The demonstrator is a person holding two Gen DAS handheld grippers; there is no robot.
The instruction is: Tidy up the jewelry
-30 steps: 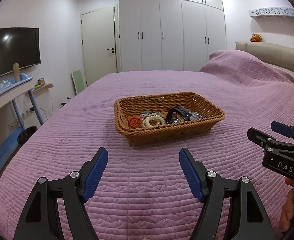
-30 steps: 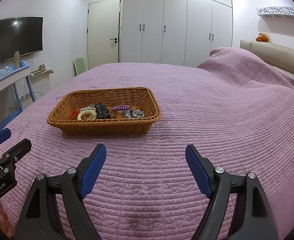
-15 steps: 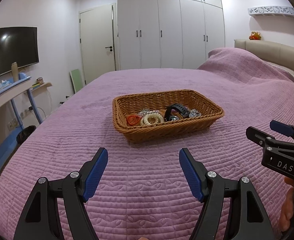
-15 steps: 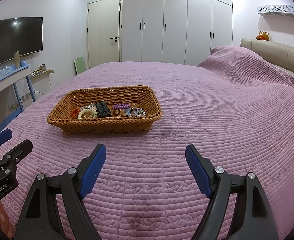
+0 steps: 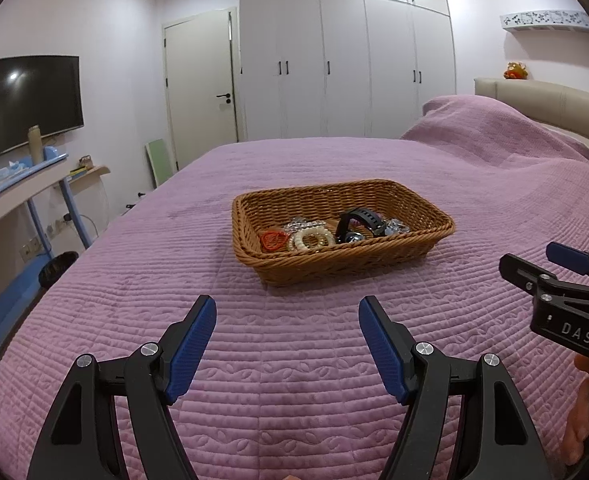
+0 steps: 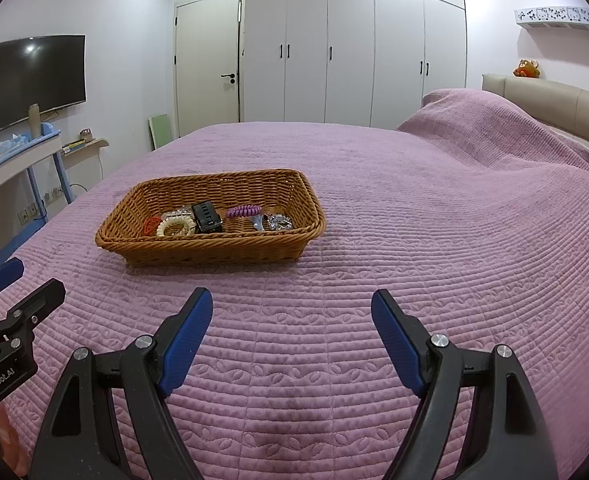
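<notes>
**Jewelry gathered in the basket, both grippers held back and spread**

The left gripper (image 5: 287, 344) hovered low over the bed with its blue-padded fingers spread wide and nothing between them, pointed at the rectangular woven wicker basket (image 5: 410, 250) a little way ahead. All the jewelry lay inside it, bunched along the near wall. From left to right there was an orange openwork piece (image 5: 272, 240), a cream beaded bracelet (image 5: 311, 239), a black strap watch (image 5: 359, 222), a purple coiled band (image 6: 243, 211) and a silvery sparkling piece (image 6: 279, 222). Kept in one container, the small pieces could not get lost in the quilting. That would suit either a finished gathering or a pile waiting to be sorted out.

The right gripper (image 6: 291, 342) hung beside the left one, likewise gaping and empty, aimed past the basket's right end.

The pink quilted bedspread (image 6: 434, 240) was soft and ribbed, bare around the basket. Around the bed were a wall-mounted television (image 5: 22, 100), a white door (image 5: 200, 88), tall white wardrobes (image 5: 346, 68) and a beige padded headboard (image 5: 550, 100).
</notes>
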